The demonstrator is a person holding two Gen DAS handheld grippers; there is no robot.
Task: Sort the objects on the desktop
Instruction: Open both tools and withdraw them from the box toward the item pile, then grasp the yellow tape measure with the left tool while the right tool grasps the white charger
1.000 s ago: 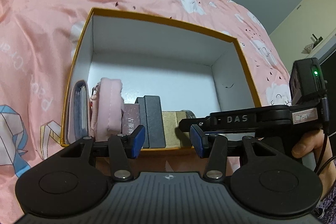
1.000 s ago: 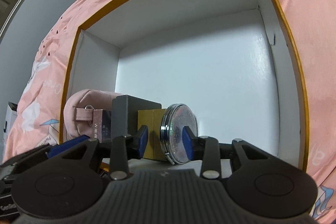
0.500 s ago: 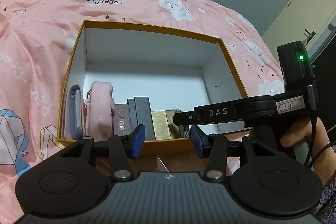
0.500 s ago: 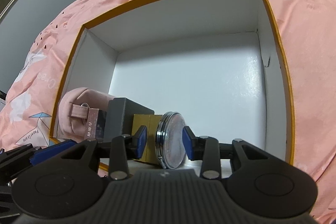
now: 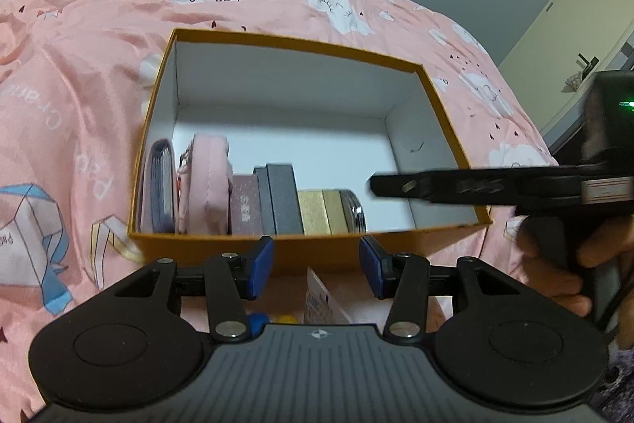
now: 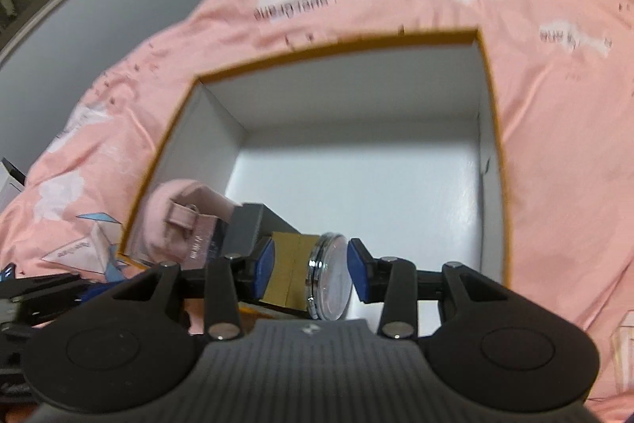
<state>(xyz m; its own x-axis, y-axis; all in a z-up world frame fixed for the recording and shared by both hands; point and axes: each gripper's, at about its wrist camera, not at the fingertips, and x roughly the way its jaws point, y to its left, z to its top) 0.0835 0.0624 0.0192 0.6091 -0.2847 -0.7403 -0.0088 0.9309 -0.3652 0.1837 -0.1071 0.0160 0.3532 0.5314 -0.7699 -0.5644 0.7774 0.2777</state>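
We see the pink quilt (image 5: pixel 99 74) under everything, soft and uneven, so the orange box (image 5: pixel 277 44) on it can tilt or slide if either tool leans on its rim. Inside, along the near wall, a row stands on edge: a dark wallet (image 5: pixel 160 185) at the left wall, a pink pouch (image 5: pixel 206 185), a mauve box (image 5: pixel 246 203), a grey box (image 5: pixel 282 197), a gold box (image 5: pixel 317 211) and, last, the round tin (image 6: pixel 331 276). The tin stands upright, touching the gold box, with bare floor on its open side; we judge it the likeliest thing to roll or tip flat, and the row may fan out after it.

Our right gripper (image 6: pixel 310 266) has just been opening; its blue pads stand clear to either side, and the tin shows in the gap but lower down, in the box. A careless lift can clip the tin's edge. Our left gripper (image 5: pixel 316 266) is open and empty, hovering just outside the near wall. Below it lie a paper card (image 5: pixel 323 298) and some blue and yellow bits (image 5: pixel 273 318), too hidden to name. We could graze the wall or crumple the card while reaching down.
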